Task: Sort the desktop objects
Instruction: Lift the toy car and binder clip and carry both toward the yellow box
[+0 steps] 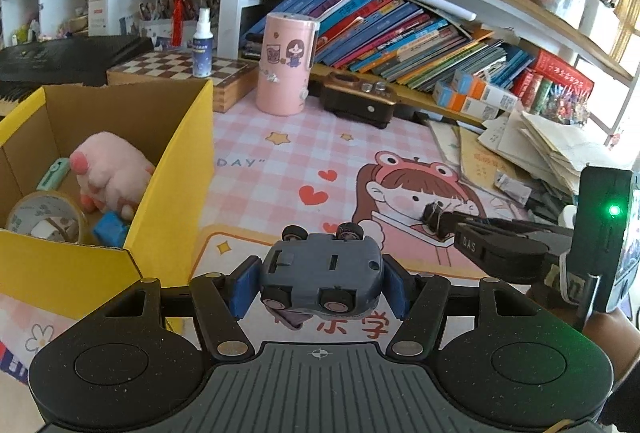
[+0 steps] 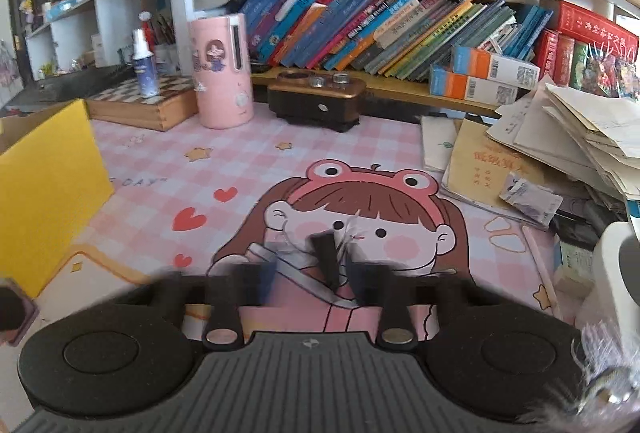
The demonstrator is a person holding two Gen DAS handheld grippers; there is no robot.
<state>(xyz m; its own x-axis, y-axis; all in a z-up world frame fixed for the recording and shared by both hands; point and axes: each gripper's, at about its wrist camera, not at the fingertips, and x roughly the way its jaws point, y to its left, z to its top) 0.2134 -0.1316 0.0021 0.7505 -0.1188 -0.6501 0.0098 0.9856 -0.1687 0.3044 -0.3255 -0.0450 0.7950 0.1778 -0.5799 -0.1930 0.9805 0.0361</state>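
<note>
Currently, on the left wrist view, your left gripper (image 1: 320,283) pinches a small grey plastic toy car (image 1: 320,273) between its blue pads, wheels up, above the pink checked cartoon desk mat (image 1: 280,169). At 9 o'clock stands the yellow cardboard box (image 1: 176,169), holding a pink plush toy (image 1: 110,173) and a tape roll (image 1: 46,215). Your right gripper (image 1: 434,221) enters at 3 o'clock, pressed together on a dark frayed scrap (image 1: 432,217).

On the right wrist view, your right gripper (image 2: 334,265) is blurred; no earlier frame is available. The box wall (image 2: 48,193) lies at 9 o'clock.
</note>
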